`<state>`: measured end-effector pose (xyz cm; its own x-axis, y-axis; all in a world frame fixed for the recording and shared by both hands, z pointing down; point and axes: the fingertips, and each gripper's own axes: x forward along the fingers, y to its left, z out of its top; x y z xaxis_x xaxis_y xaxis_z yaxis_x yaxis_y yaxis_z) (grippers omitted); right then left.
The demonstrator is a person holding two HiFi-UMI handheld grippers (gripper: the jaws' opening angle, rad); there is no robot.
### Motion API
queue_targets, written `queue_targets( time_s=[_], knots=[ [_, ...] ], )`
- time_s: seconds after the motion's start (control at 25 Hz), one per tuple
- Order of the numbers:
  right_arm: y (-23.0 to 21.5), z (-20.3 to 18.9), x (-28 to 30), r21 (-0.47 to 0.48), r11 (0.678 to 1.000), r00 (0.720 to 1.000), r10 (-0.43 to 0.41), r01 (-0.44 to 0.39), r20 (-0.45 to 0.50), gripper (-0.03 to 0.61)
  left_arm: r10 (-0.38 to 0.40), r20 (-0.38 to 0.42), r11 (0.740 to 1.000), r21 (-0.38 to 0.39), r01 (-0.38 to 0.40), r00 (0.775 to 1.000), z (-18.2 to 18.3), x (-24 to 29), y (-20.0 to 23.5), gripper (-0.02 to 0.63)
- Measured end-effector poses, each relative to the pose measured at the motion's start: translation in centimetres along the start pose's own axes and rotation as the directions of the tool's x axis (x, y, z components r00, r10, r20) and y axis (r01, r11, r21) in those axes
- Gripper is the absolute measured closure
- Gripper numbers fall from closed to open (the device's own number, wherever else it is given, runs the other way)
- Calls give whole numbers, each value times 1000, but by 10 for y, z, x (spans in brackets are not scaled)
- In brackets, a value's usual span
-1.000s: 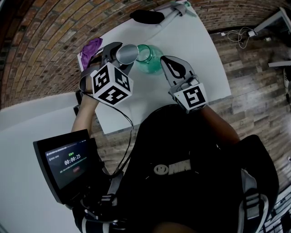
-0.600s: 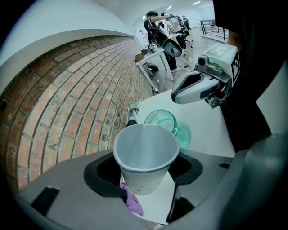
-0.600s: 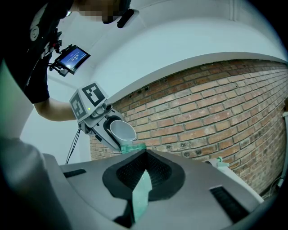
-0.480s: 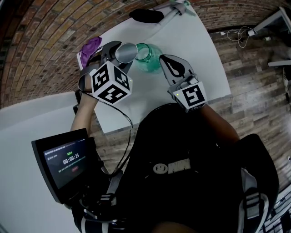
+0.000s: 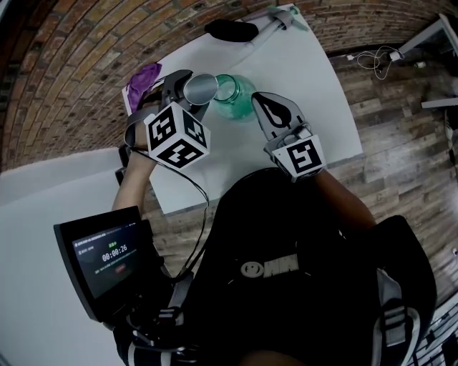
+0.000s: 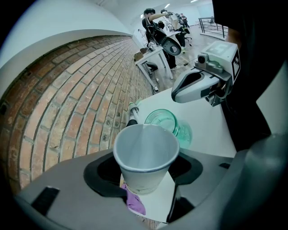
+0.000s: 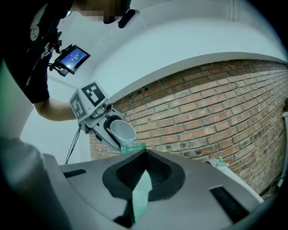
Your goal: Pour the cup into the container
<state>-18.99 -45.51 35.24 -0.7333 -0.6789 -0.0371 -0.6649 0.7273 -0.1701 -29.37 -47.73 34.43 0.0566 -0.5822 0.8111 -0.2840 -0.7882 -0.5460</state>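
Observation:
My left gripper [image 5: 187, 86] is shut on a white paper cup [image 5: 200, 87], which it holds tipped with its mouth over a green glass container [image 5: 235, 96] on the white table [image 5: 300, 78]. In the left gripper view the cup [image 6: 146, 155] sits between the pads and its inside looks bare white, with the container [image 6: 165, 122] just beyond its rim. My right gripper [image 5: 256, 96] lies level, its tips together beside the container's right edge. In the right gripper view green glass shows through the slit behind the tips, and the tipped cup [image 7: 122, 131] hangs over the container's rim [image 7: 133, 146].
A purple cloth [image 5: 143, 73] lies at the table's left corner by the brick wall. A black object [image 5: 230, 30] and a white-and-green tool [image 5: 275, 18] lie at the far end. A tablet screen [image 5: 107, 257] hangs at my lower left.

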Motion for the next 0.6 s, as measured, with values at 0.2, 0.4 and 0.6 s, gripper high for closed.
queue_targets(
  time_s=[0.2,0.4,0.6],
  knots=[
    [2,3,1,7,1000,1000,6,-6,-4,580,5,-5,1000,7,-5,1000,-1,0,0,320],
    [4,8,3,22,1000,1000,13,-13,-2,580,13,-14,1000,18,-12,1000,-2,1,1,319],
    [2,2,1,2,1000,1000,7,-7,-2,580,17,-20,1000,23,-17,1000,-3,0,1,319]
  ],
)
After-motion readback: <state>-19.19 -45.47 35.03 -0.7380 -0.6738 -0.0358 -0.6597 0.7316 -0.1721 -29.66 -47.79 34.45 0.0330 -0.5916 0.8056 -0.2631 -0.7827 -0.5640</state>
